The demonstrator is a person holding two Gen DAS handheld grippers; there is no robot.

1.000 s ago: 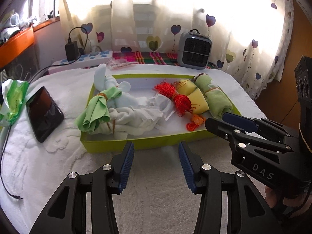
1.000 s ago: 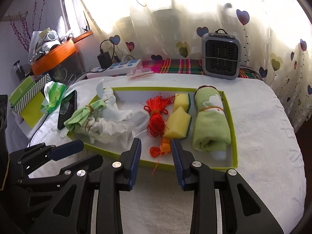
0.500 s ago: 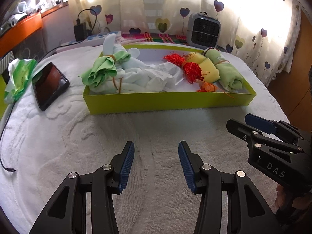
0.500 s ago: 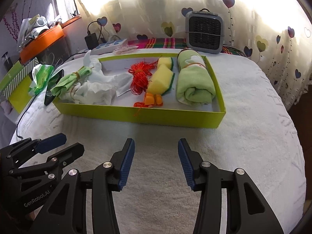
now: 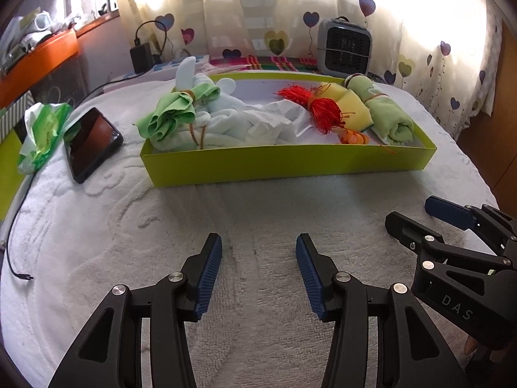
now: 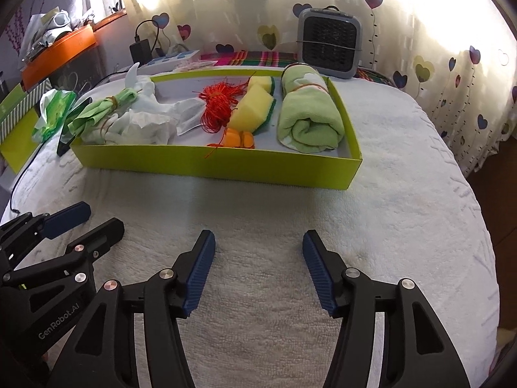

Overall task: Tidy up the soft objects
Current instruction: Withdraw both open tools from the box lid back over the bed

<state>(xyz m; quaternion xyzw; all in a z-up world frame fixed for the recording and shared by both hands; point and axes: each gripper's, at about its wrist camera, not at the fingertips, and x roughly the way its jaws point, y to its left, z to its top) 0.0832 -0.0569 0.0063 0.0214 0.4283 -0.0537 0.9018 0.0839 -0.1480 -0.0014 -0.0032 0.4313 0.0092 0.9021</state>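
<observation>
Hovering over the white towel (image 6: 404, 168), the left gripper (image 5: 258, 270) was held open and empty. The right gripper (image 6: 258, 270), its jaws opening, was likewise kept empty, near the lime tray (image 6: 226, 165) of soft things.

My fingers (image 5: 210, 274) are black with ribbed blue pads, on both hands. Under them the bench (image 6: 404, 194) wears a white towel with a raised pattern. The tray (image 6: 226, 165) is lime green outside, pale grey inside. In it lie a light green rolled towel (image 6: 307, 116), yellow sponges (image 6: 252, 113) edged in dark green, a red-orange bundle of string (image 6: 216, 106), small orange pieces (image 6: 239, 137), white cloths (image 6: 145, 126) and a green cloth (image 6: 97, 113) tied with a brown band. The phone (image 5: 90, 139) is black, the heater (image 6: 329, 45) grey, the curtain (image 6: 452, 64) cream with purple and yellow hearts.
</observation>
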